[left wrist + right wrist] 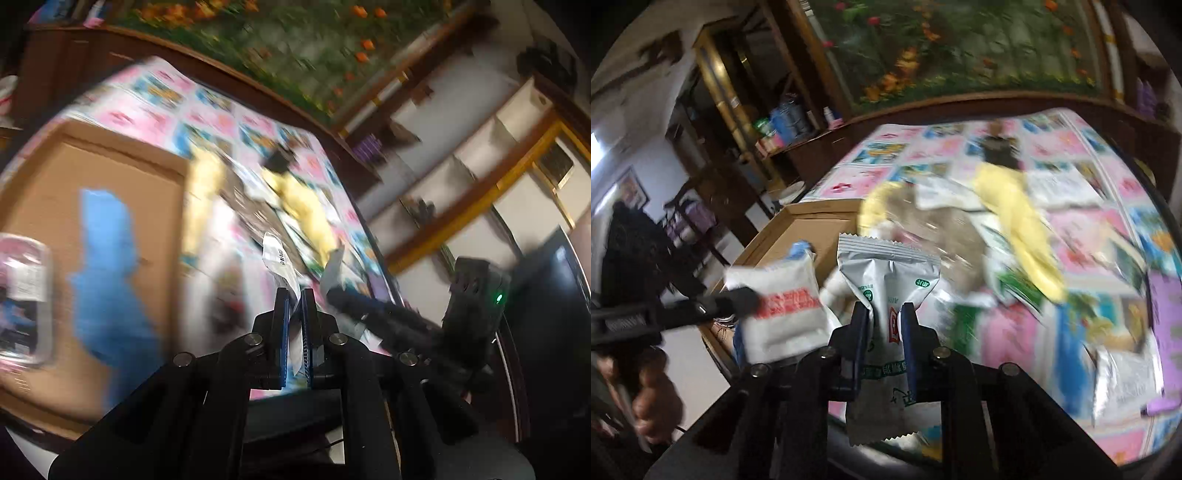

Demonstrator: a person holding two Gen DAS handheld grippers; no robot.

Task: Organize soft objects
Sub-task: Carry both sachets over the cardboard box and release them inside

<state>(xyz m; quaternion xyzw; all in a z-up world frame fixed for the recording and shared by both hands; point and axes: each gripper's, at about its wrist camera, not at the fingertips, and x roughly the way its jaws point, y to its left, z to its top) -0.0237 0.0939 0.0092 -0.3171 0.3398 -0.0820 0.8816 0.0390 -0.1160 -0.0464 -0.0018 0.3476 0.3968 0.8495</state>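
Silver packet [886, 295]: one, right gripper [886, 314] clamping it.
White packet [779, 314]: one, left gripper [294, 299] pinching it.
Cardboard box [122, 206]: one.
Blur: bedspread [1082, 221] items smearing, count unclear.

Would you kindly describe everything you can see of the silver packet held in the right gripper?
The silver packet is a soft foil-looking sachet with zigzag-cut, ribbed seals at its top and bottom ends. Green printed marks and a red patch show on its face; the text is too blurred to read. It stands roughly upright, pinched and creased at its middle, where the right gripper has its jaws shut on it. It is held in the air above the patterned bedspread, close to the open cardboard box.
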